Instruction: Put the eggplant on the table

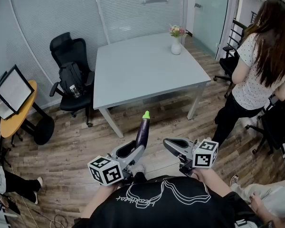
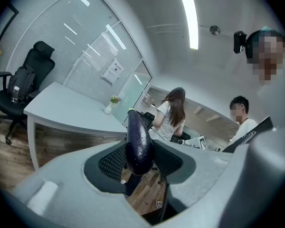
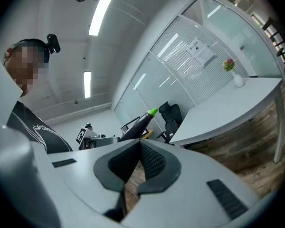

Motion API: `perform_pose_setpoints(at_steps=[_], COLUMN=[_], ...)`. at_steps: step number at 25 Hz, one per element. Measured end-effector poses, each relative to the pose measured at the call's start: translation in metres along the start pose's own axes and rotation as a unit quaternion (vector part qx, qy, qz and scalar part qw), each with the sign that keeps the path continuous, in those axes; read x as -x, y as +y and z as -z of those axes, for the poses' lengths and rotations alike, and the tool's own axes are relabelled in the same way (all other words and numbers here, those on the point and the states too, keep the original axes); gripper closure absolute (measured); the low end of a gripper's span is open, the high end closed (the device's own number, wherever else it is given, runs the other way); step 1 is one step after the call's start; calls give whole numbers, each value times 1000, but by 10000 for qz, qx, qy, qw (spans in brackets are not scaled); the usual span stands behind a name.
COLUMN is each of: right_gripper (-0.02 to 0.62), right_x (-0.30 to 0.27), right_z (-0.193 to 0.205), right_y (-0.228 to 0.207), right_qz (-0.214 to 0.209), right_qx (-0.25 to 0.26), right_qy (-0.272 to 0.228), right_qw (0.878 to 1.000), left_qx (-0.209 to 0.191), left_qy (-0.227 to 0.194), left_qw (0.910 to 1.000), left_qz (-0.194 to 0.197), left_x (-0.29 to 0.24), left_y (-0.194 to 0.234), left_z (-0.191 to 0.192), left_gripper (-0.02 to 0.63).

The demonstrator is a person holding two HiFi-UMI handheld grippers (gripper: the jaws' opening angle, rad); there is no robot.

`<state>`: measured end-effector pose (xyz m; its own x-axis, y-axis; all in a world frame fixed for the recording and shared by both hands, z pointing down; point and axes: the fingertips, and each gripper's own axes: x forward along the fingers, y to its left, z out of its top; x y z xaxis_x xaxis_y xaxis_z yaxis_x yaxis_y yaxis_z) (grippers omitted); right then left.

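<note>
**Purple eggplant point(image 1: 142, 131) pinched in the left gripper point(image 1: 134, 152), table point(image 1: 142, 72) well ahead of it**

The left gripper is closed on the eggplant's rounded lower end. In the left gripper view the dark ribbed pads point(image 2: 112, 163) press on either side of its glossy skin. The body rises out of the jaws, up and forward, and its green tip is the point farthest from the gripper. Nothing supports the eggplant but this grip, and it hangs over the wooden floor point(image 1: 66, 146).

The right gripper point(image 1: 171, 145) hovers just beside the left one, on its right. Its jaws are pressed together with nothing between them, and it takes no part in the hold.

The step in hand looks like the carry: the eggplant is gripped and lifted, but not yet over the table. The pale table stands well apart, ahead of both grippers, with its near edge facing them. Its top is bare except for a small white vase point(image 1: 176, 46) of flowers at the corner farthest from the grippers.

The next move probably calls for the left gripper to travel forward until the eggplant is past the near edge. It should then lower and tilt so the eggplant lies along the tabletop before the jaws spread. Letting go while it stands tall would likely leave it to topple or roll. A standing person point(image 1: 256, 65) is off to the right of the grippers, clear of the straight path.
</note>
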<state>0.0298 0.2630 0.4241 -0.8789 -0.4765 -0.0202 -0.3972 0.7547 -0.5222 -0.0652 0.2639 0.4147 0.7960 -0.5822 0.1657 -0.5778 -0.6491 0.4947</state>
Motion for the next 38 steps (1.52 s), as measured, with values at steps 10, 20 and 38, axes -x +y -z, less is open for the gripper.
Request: perform_pose_setpoints(at_steps=[10, 20, 38], right_gripper=[589, 589, 588], right_x=[23, 33, -18], right_z=[0, 10, -30], right_y=[1, -15, -126], right_qz=[115, 360, 781], right_qx=[1, -216, -601], right_qy=[-55, -125, -215], right_qw=[9999, 9990, 9949], left_qx=[-131, 117, 391], left_qy=[103, 214, 465], left_qw=[9998, 9996, 9974], left_qz=[70, 161, 375], left_x=[-14, -27, -114], left_y=[-21, -7, 90], left_z=[7, 19, -26], left_gripper=[417, 417, 417])
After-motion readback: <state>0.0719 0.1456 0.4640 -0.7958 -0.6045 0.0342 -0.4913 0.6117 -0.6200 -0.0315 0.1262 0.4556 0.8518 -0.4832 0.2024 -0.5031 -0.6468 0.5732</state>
